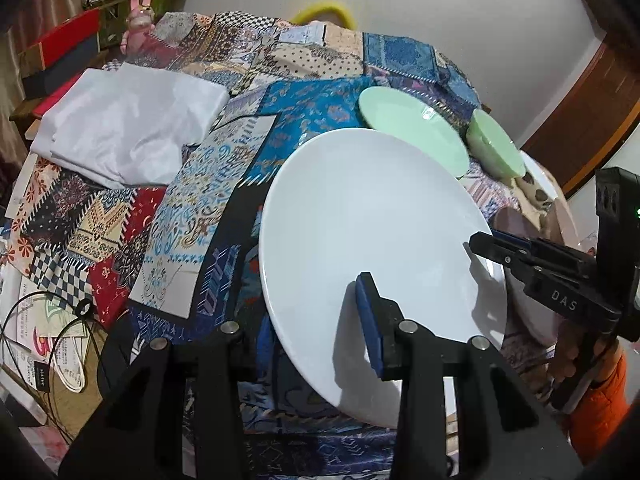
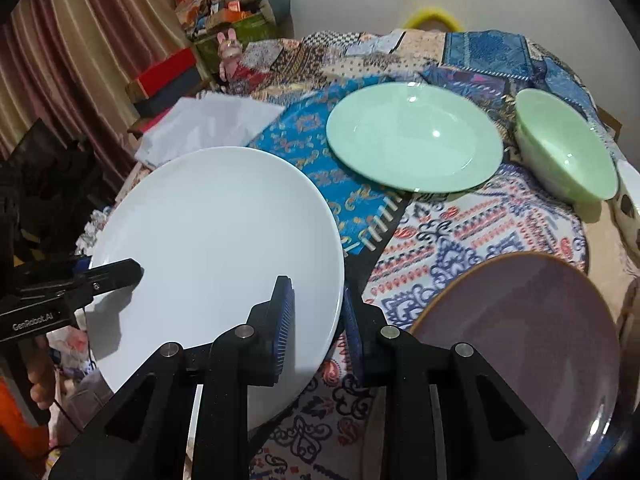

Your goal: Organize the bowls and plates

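A large white plate [image 1: 372, 240] [image 2: 216, 240] is held tilted above the table by both grippers. My left gripper [image 1: 320, 320] is shut on its near-left rim; one blue-padded finger lies on top, the other is hidden beneath. My right gripper [image 2: 316, 316] is shut on its right rim, pads on both faces; it also shows in the left wrist view [image 1: 484, 246]. The left gripper also shows at the left of the right wrist view [image 2: 120, 274]. A green plate [image 2: 414, 136] [image 1: 412, 128] and a green bowl [image 2: 568, 156] [image 1: 494, 146] rest further back. A purple plate [image 2: 528, 344] lies at near right.
The table wears a patchwork cloth [image 1: 180, 208] [image 2: 460, 240]. Folded white fabric [image 1: 124, 124] [image 2: 208, 124] lies at back left. Boxes and a pink rabbit toy [image 2: 228, 52] stand beyond the far edge. Cables and papers [image 1: 48, 320] lie at the left. A white dish edge [image 2: 630, 184] sits far right.
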